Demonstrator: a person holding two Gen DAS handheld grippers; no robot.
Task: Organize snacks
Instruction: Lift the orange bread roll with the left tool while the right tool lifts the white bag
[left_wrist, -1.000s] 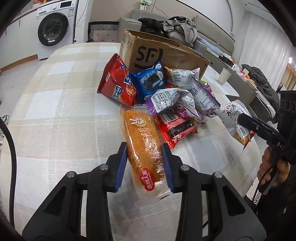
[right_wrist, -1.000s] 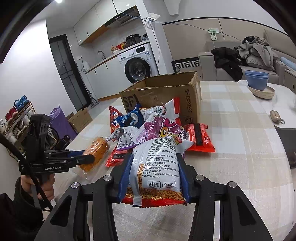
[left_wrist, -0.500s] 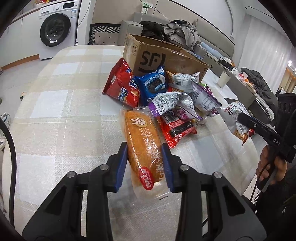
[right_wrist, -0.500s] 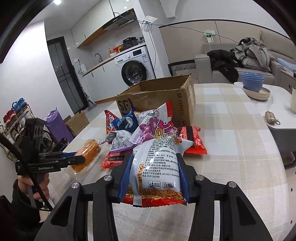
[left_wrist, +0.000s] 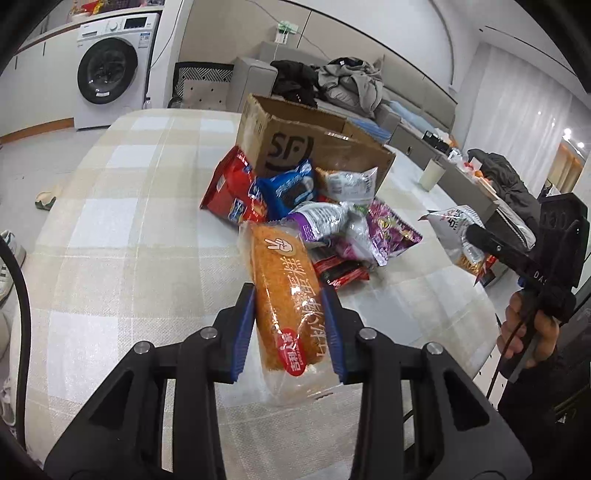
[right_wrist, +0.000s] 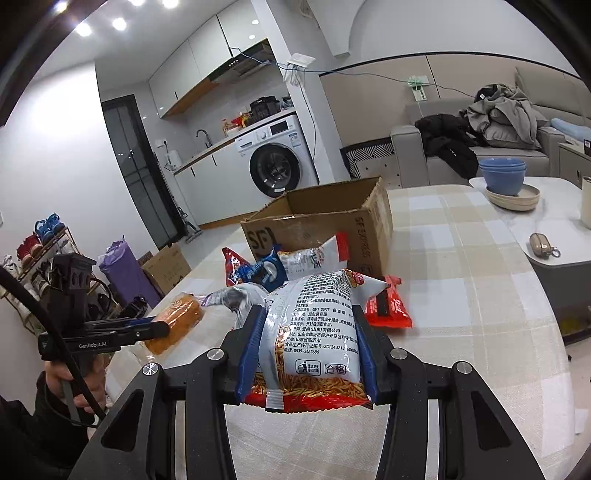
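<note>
Two snacks are in the grippers. The left gripper (left_wrist: 290, 328) pinches one long orange bread roll (left_wrist: 284, 291) in clear, glossy wrap between its blue ribbed pads; a round red label sits near the wrapper's near end, and the roll is held above the checked tablecloth (left_wrist: 122, 240). The right gripper (right_wrist: 306, 354) clamps one white-backed bag of thin crisp sticks (right_wrist: 314, 332), puffy and crinkled, with a red bottom edge and a clear window showing the orange sticks; it too is held off the cloth.

Beyond them lies a loose pile of foil packets against one open brown cardboard box (left_wrist: 314, 147) with printed black lettering. In the pile can be counted one large red bag (left_wrist: 231, 188), one blue cookie packet (left_wrist: 291, 188), one white-and-silver packet (left_wrist: 351, 182), one purple packet (left_wrist: 388, 232) with a silvery back, and one flat red-and-black packet (left_wrist: 340, 271). The exact total is hard to tell, since packets overlap.

The cloth is soft, woven, in beige and white squares. On the bare white tabletop to the right stand two stacked blue bowls (right_wrist: 502, 177) on cream plates (right_wrist: 513, 197), with one small tan pouch (right_wrist: 541, 243) near.
</note>
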